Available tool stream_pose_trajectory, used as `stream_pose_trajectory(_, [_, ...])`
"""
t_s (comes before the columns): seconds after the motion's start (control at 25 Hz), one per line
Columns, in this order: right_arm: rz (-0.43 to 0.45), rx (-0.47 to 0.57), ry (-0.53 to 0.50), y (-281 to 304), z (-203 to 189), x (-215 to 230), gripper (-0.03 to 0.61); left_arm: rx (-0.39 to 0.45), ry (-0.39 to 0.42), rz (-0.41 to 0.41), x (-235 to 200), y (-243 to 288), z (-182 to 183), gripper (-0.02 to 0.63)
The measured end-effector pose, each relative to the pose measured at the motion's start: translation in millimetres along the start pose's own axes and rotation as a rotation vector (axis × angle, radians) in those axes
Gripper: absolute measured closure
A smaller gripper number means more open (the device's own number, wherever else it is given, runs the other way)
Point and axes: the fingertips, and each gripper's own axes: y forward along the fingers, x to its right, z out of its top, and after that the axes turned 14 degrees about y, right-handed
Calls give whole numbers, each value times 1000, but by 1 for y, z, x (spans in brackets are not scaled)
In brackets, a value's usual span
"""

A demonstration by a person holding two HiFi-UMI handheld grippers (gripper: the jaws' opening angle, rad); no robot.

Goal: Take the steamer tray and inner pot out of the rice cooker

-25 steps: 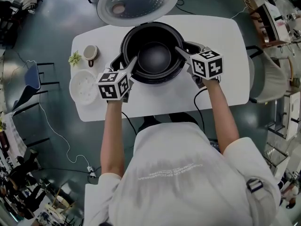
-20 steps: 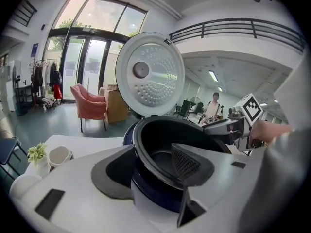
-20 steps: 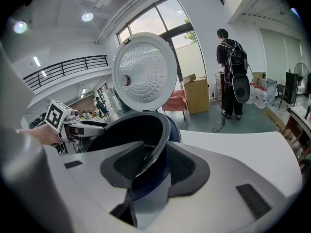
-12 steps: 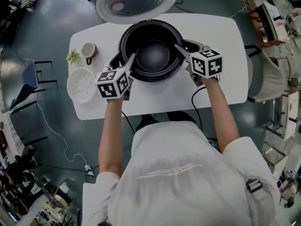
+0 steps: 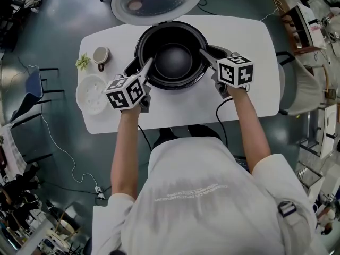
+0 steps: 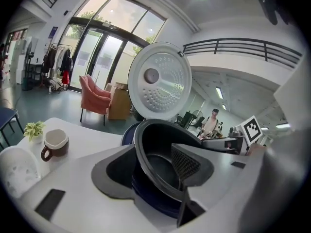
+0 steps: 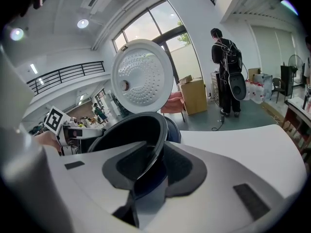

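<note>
My left gripper (image 5: 148, 67) and right gripper (image 5: 204, 56) pinch opposite rim edges of the black metal inner pot (image 5: 172, 60): rigid, slick, probably weighty.

One table (image 5: 249, 62). On it, one rice cooker (image 6: 127, 134) with one open lid (image 5: 156, 1) and one inner pot (image 5: 172, 60); also one white steamer tray (image 5: 90, 93), one mug (image 5: 100, 54), one small potted plant (image 5: 83, 62). Two grippers, left gripper (image 5: 147, 68) and right gripper (image 5: 206, 57), each with one marker cube (image 5: 236, 71). Farther off, one pink armchair (image 6: 95, 97), one cardboard box (image 7: 194, 95), one person with a backpack (image 7: 224, 72)
</note>
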Motion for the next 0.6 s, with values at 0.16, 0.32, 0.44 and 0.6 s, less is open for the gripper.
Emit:
stream_pose_trajectory(0.16, [-3,22,-20,-6,6,-5,457,21,-38,1,0,-6,3,398])
stream_pose_trajectory(0.32, [17,73,-12,-15,17,-14,467,82,-80,27,-2,-17,11,446])
stream_pose_trajectory(0.44, [44,118,10,-24,30,-24,479,112,-92,50,-5,-24,18,479])
stream_pose_trajectory(0.6, [73,161,11,-33,48,-38,483,145,-136,61,-9,-35,26,537])
